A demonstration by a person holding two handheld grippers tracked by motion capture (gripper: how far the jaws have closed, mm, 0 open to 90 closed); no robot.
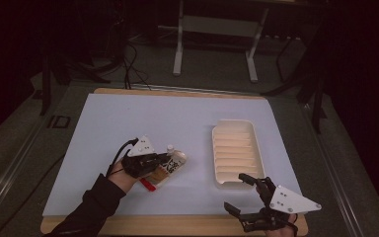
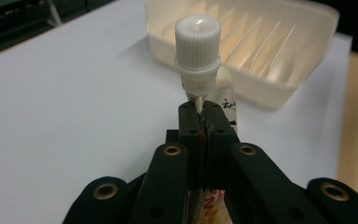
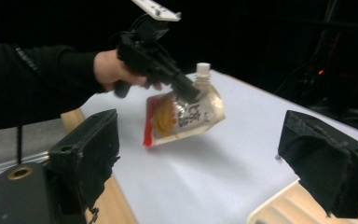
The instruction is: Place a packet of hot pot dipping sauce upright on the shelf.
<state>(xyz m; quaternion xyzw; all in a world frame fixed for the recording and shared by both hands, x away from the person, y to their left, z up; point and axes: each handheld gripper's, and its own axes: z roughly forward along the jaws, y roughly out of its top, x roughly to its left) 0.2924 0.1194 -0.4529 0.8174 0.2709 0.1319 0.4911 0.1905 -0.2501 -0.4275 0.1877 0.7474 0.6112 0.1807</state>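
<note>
We see the left gripper (image 1: 164,159) pinching a clear printed spout pouch with white screw cap (image 3: 185,115), lifted above the pale blue table mat (image 1: 128,123). Our right gripper (image 1: 244,193) has jaws wide apart, near the ribbed cream plastic tray (image 1: 235,153).

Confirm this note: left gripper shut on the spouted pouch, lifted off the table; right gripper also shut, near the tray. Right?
Not quite. The right gripper is open: the right gripper view shows its jaws spread wide with nothing between. The left gripper is shut on the pouch, lifted off the table, and the tray stands near.

Black sleeve (image 1: 91,205), black claws with brass-ringed holes, grey triangular plates, trailing black cable (image 1: 117,155)
</note>
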